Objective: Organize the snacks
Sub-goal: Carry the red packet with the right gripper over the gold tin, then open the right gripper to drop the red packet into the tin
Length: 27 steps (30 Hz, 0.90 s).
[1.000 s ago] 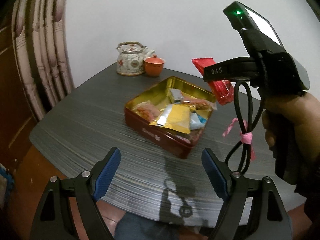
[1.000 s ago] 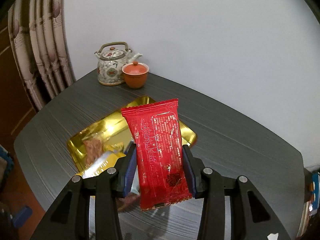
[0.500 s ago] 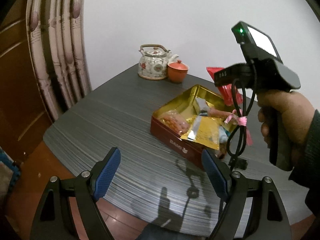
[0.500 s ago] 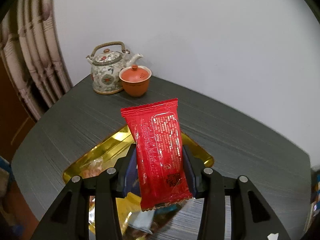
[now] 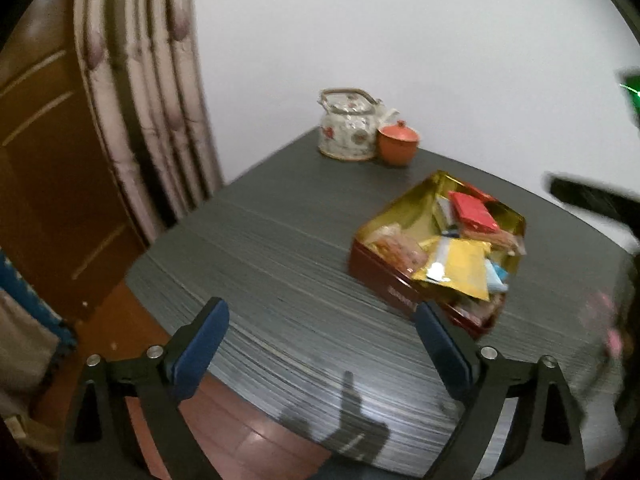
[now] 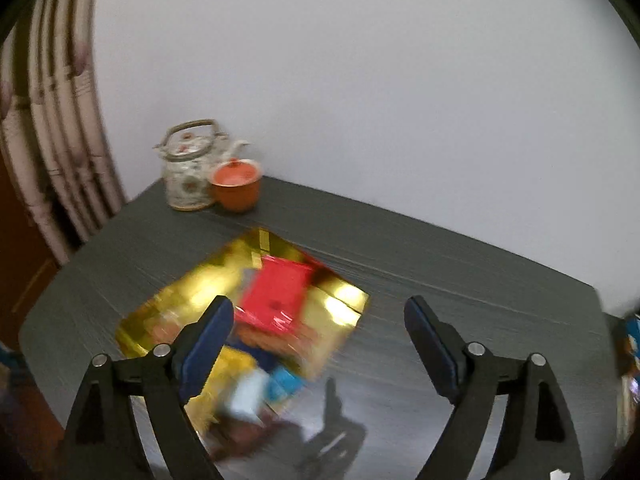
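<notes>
One red packet (image 5: pixel 472 210) in one tin (image 5: pixel 384 280) — two grippers (image 6: pixel 318 334) agape.

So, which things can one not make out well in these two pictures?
- Right wrist view: the snacks at the near end of the gold tin are smeared by motion blur.
- Left wrist view: the lettering on the tin's red side is too blurred to read.
- Left wrist view: the right gripper is cut off by the right edge and blurred.

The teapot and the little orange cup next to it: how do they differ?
The teapot is pale with a floral pattern; the orange cup is plain. The teapot is taller and wider, with a hoop handle and spout; the cup is squat, with a knobbed lid. Both stand upright, side by side, at the table's far corner.
</notes>
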### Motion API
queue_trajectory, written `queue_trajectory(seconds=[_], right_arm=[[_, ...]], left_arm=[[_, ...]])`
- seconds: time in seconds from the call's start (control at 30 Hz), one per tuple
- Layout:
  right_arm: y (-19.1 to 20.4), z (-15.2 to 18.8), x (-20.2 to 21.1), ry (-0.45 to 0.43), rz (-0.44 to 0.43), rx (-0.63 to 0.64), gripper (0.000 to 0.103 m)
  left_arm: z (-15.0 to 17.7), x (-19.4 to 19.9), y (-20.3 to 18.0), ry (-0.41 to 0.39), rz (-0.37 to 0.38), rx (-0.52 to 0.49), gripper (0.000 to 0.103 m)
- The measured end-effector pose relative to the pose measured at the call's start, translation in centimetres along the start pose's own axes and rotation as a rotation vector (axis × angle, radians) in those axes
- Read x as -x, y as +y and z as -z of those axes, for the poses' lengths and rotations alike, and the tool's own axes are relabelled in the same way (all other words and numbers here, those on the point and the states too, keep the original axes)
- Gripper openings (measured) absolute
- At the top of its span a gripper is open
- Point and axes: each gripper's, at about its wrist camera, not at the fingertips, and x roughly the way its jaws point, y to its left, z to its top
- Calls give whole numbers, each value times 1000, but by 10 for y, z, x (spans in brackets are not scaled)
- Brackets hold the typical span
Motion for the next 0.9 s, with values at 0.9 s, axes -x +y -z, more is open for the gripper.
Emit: queue_trajectory(seconds=[0.9], right_arm=[[7, 87, 72, 36, 209, 32, 98]], left_arm=[[10, 36, -37, -89, 108, -168, 102]])
